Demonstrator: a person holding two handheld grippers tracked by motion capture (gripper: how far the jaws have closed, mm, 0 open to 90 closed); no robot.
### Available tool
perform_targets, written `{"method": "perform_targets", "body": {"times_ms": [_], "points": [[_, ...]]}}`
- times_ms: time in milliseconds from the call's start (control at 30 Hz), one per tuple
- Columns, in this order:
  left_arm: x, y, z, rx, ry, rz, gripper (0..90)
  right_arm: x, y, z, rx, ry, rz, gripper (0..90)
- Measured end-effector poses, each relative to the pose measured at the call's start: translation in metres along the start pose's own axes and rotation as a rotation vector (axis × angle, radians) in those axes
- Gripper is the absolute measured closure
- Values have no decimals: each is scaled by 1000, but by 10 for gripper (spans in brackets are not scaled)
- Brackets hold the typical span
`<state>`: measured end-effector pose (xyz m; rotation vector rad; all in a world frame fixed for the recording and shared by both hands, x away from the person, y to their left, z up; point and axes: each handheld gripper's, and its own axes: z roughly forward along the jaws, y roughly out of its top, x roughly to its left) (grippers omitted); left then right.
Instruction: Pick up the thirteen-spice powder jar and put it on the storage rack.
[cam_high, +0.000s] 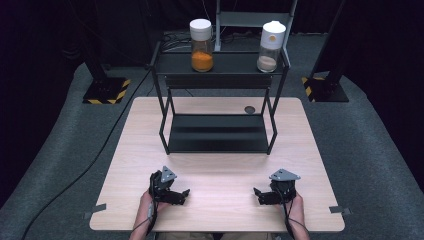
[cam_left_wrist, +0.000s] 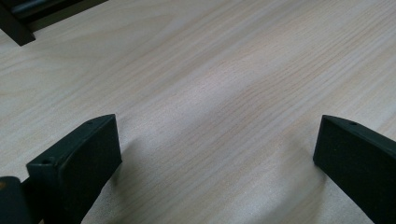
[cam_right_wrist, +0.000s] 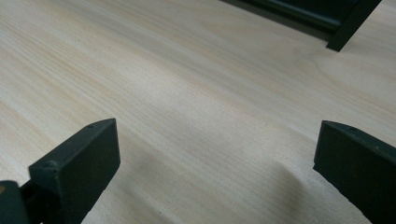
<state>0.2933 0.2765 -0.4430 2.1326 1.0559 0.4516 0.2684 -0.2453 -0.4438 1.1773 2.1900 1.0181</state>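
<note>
Two jars stand on the top shelf of a black metal rack (cam_high: 165, 70). The left jar (cam_high: 201, 45) holds orange powder under a white lid; the right jar (cam_high: 270, 46) holds a pale brown powder under a white lid with an orange dot. My left gripper (cam_high: 180, 196) rests low over the wooden table (cam_high: 220, 170) near its front edge, jaws wide apart with bare wood between them (cam_left_wrist: 217, 140). My right gripper (cam_high: 262, 196) rests likewise at the front right, open over bare wood (cam_right_wrist: 217, 140). Both point toward the table's middle.
The rack's lower shelf (cam_high: 218, 132) lies on the table's far half; a rack foot (cam_left_wrist: 14, 28) shows in the left gripper view and another (cam_right_wrist: 348, 25) in the right gripper view. A small dark disc (cam_high: 249, 109) lies behind the rack. Hazard-striped stand bases (cam_high: 106, 91) sit on the floor.
</note>
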Motion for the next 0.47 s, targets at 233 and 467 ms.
{"method": "perform_targets", "body": {"times_ms": [233, 467], "points": [[0, 0, 0, 0, 1, -1, 4, -4, 0, 0, 1, 22, -6, 0], [0, 0, 0, 0, 1, -1, 4, -5, -6, -3, -32, 29, -2, 0]]}}
